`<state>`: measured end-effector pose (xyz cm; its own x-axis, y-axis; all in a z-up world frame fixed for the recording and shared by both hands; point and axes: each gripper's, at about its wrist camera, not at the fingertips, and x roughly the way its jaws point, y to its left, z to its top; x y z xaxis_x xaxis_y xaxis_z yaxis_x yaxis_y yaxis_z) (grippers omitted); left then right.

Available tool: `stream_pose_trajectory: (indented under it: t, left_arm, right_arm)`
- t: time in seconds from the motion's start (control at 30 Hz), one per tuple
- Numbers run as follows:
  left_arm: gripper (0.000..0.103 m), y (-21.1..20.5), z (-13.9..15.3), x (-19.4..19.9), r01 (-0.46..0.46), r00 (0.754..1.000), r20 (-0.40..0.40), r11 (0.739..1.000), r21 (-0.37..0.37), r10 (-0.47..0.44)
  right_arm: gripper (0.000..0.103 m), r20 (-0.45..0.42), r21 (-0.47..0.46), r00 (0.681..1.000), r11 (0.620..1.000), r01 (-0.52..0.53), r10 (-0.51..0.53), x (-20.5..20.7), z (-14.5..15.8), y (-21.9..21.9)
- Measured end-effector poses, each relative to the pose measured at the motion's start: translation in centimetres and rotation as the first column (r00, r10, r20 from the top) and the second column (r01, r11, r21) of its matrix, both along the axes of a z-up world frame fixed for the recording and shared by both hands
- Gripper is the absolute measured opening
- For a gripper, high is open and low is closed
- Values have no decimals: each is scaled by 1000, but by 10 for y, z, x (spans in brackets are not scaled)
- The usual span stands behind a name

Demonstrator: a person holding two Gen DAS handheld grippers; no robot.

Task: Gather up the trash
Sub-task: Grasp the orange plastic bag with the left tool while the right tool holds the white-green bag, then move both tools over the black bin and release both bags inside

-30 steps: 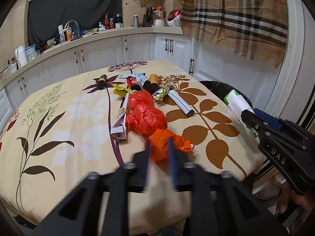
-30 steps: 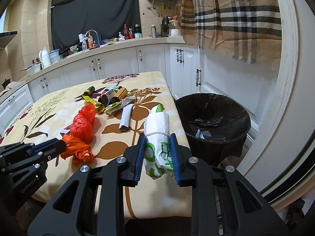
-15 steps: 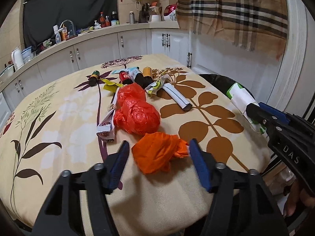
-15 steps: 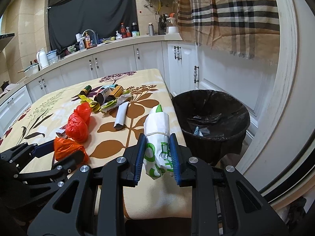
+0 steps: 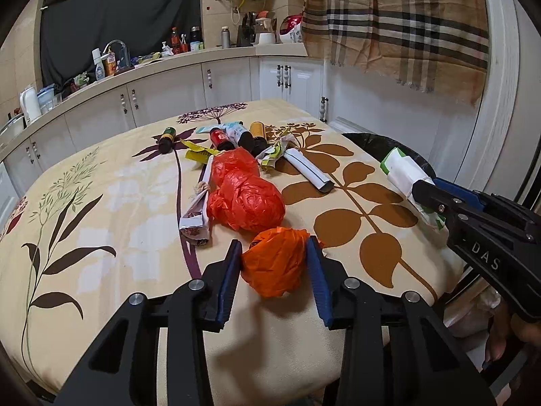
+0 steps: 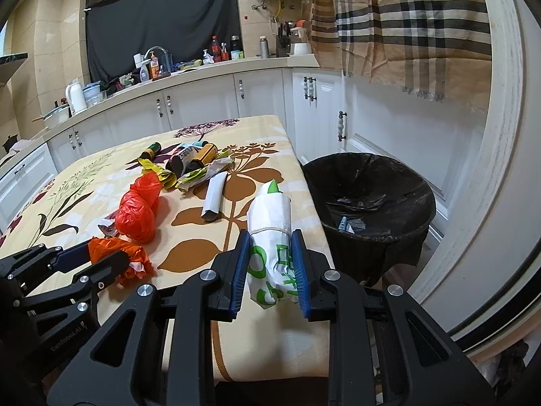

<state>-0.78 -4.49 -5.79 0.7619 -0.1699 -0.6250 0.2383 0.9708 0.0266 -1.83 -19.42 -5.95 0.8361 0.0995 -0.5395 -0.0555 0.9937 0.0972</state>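
Observation:
My left gripper [image 5: 274, 262] has its blue pads against both sides of a crumpled orange plastic bag [image 5: 275, 264] near the table's front edge; the bag also shows in the right wrist view [image 6: 118, 258]. My right gripper [image 6: 270, 253] is shut on a rolled white bag with green print [image 6: 270, 223] and holds it at the table's right edge, beside the black-lined trash bin [image 6: 368, 203]. A larger red bag [image 5: 245, 194] lies just beyond the orange one.
Several bottles [image 5: 236, 137], wrappers [image 5: 274, 154] and a rolled white paper tube [image 5: 309, 171] lie mid-table on the flowered cloth [image 5: 101, 220]. White cabinets and a cluttered counter [image 5: 162, 64] run behind. A plaid cloth [image 5: 399, 23] hangs at the right.
My left gripper opened wide, moved forward around the orange bag, and has closed in on it. The right gripper has kept hold of the white bag and barely moved.

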Motion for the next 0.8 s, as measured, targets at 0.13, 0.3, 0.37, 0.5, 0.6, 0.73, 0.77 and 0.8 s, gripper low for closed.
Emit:
stream_pose_trajectory:
  t: [0.13,0.3,0.37,0.5,0.6,0.73,0.77,0.8]
  left_arm:
    - [39,4,11,-4,-4,1000,29,1000,-15,4]
    - [39,3,30,-7,3,997,76,999,-44,1]
    - [39,-1,38,-5,12,995,101,999,-47,-7]
    - [39,-11,48,6,31,992,124,998,-54,-24]
    - [39,-19,56,21,41,989,142,997,-64,-32]
    - [39,-32,66,47,46,986,164,996,-76,-33]
    - [39,-36,69,57,48,986,162,995,-86,-33]
    - [39,-41,72,67,51,987,158,994,-94,-36]
  right_arm:
    - [24,7,-2,1000,1000,4,-4,-1,2,0]
    - [24,32,-6,999,1000,23,-23,-1,10,-4]
    - [24,40,-11,999,999,33,-32,1,13,-7]
    - [24,59,-22,997,998,57,-55,8,19,-14]
    - [24,76,-36,994,996,81,-78,18,25,-20]
    - [24,94,-49,990,992,113,-108,37,34,-32]
    - [24,97,-55,989,991,120,-114,40,35,-33]
    - [24,100,-62,988,990,128,-121,46,37,-36]
